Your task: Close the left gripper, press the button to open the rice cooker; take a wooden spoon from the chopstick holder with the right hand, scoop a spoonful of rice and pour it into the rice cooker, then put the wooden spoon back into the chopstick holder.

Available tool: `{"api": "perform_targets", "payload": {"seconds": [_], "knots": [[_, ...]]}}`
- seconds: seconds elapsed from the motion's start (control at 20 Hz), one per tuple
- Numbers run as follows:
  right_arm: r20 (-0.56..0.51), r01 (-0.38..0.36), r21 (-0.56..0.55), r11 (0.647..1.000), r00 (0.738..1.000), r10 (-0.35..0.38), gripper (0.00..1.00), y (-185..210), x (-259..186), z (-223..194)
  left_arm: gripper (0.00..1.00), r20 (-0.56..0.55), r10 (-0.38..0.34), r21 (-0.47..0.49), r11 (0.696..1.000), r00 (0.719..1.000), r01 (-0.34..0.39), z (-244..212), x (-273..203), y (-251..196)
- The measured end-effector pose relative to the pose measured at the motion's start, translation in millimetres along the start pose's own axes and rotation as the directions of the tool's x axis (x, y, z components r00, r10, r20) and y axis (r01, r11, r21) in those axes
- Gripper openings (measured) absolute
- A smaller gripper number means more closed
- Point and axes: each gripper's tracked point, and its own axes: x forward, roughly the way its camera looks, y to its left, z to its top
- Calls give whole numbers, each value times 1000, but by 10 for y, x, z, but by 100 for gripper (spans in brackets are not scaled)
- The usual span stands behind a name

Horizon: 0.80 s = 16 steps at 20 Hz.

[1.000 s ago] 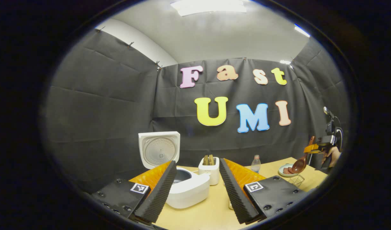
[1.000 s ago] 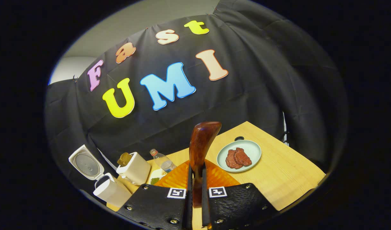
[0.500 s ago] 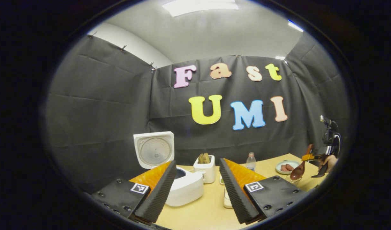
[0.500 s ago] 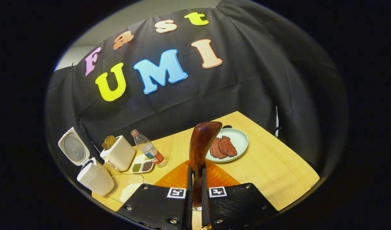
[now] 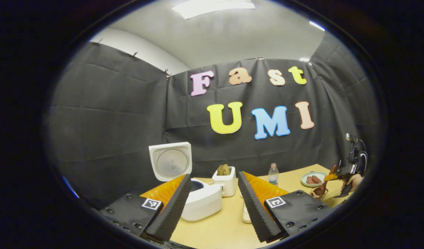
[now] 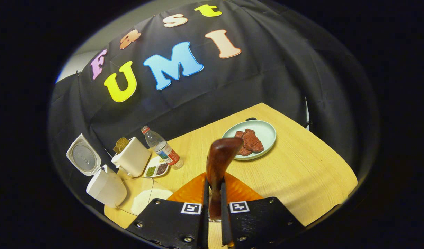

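The white rice cooker (image 5: 202, 200) stands with its lid (image 5: 171, 161) raised, just beyond my left gripper (image 5: 213, 177), which is open and holds nothing. Far to the right, a hand carries my right gripper (image 5: 337, 176), and the wooden spoon's bowl hangs down at the wire chopstick holder (image 5: 318, 192). In the right gripper view, my right gripper (image 6: 213, 182) is shut on the dark wooden spoon (image 6: 221, 155), whose handle end sticks up between the fingers. The cooker (image 6: 106, 188) sits at the far left, with a glass bowl of rice (image 6: 142, 200) beside it.
A white toaster (image 6: 132, 161) with bread, a water bottle (image 6: 161, 148) and a small divided dish (image 6: 156, 170) stand behind the rice bowl. A pale green plate (image 6: 265, 133) with meat slices lies toward the back right of the wooden table (image 6: 301, 173). Black cloth walls close in behind.
My right gripper has come down with the spoon, bringing its bowl to the wire holder, and its view now tilts more onto the table. The left gripper stays open and has hardly moved.
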Motion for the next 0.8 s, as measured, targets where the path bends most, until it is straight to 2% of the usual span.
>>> {"api": "perform_targets", "payload": {"seconds": [0.05,0.15,0.25,0.3,0.35,0.4,0.5,0.65,0.7,0.8], "knots": [[11,-4,0,1000,1000,4,18,0,-58,35,94,1,-2,-2,1000,1000,2,17,4,-34],[31,-21,-8,1000,999,21,30,-29,-117,111,94,4,-8,-3,1000,1000,8,26,7,-101],[56,-14,-38,999,998,16,62,-95,-194,208,93,13,-13,-8,1000,1000,13,53,1,-182],[70,-2,-60,998,998,6,87,-157,-210,241,92,18,-15,-11,1000,1000,15,59,8,-214],[91,16,-83,996,996,-9,96,-193,-264,299,90,22,-16,-11,1000,1000,16,77,8,-241],[120,34,-111,993,993,-21,98,-233,-321,380,97,26,-15,-10,1000,1000,16,86,5,-244],[176,66,-163,984,984,-37,98,-259,-460,557,94,33,-13,-11,1000,999,13,96,23,-259],[247,76,-217,973,969,-21,98,-181,-665,822,94,32,-11,-23,1000,999,12,86,117,-236],[274,80,-237,968,962,-12,98,-130,-747,929,90,28,-13,-29,999,1000,14,61,182,-230],[319,87,-270,959,948,4,98,-2,-905,1107,94,24,-11,-42,999,1000,12,47,314,-174]]}}
